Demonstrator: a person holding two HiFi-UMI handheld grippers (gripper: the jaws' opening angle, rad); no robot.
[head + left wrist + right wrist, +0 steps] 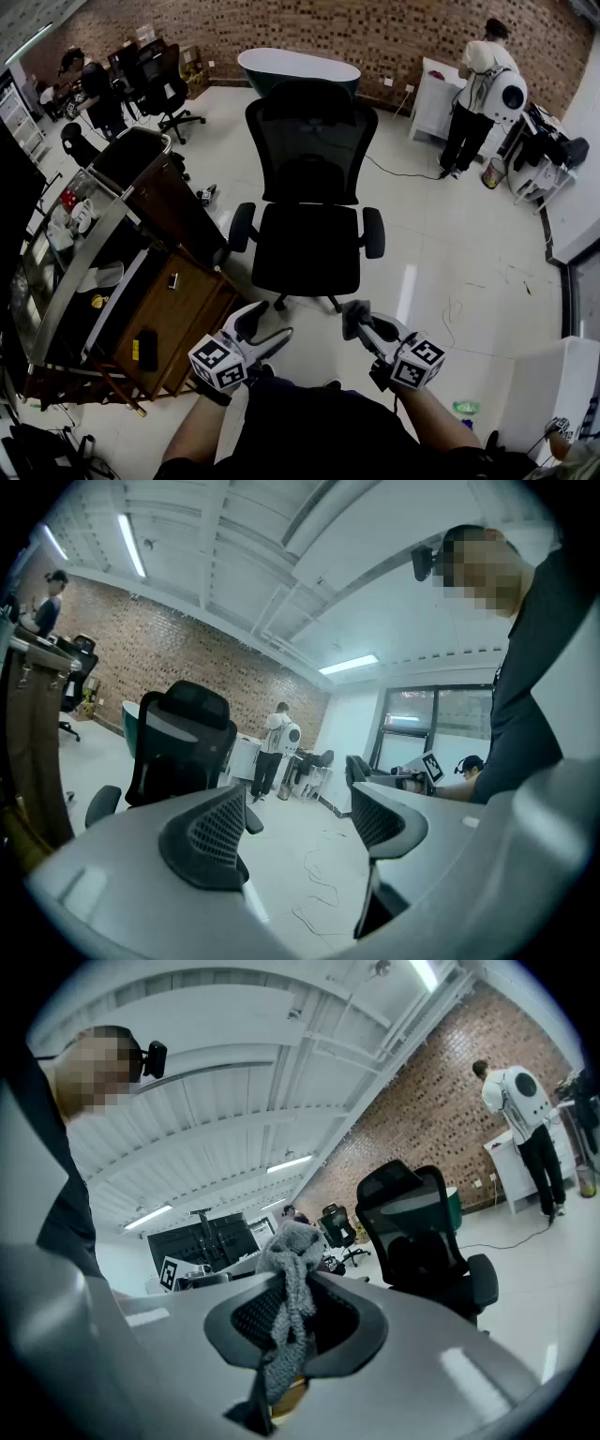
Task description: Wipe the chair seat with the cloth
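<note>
A black mesh-backed office chair (307,187) stands on the pale floor straight ahead, its black seat (305,251) bare. Both grippers hover low in front of it, short of the seat's front edge. My right gripper (364,328) is shut on a grey knitted cloth (352,312). In the right gripper view the cloth (289,1269) bunches up above the closed jaws (295,1314) and the chair (427,1237) lies off to the right. My left gripper (262,328) is open and holds nothing. In the left gripper view (300,822) the chair (178,742) stands to the left.
A wooden cart (178,309) and a glass-topped counter (66,253) stand close on the left. A dark green tub (298,66) sits behind the chair. A person (480,89) stands at a white cabinet (433,98) at the back right. Cables (403,173) lie on the floor.
</note>
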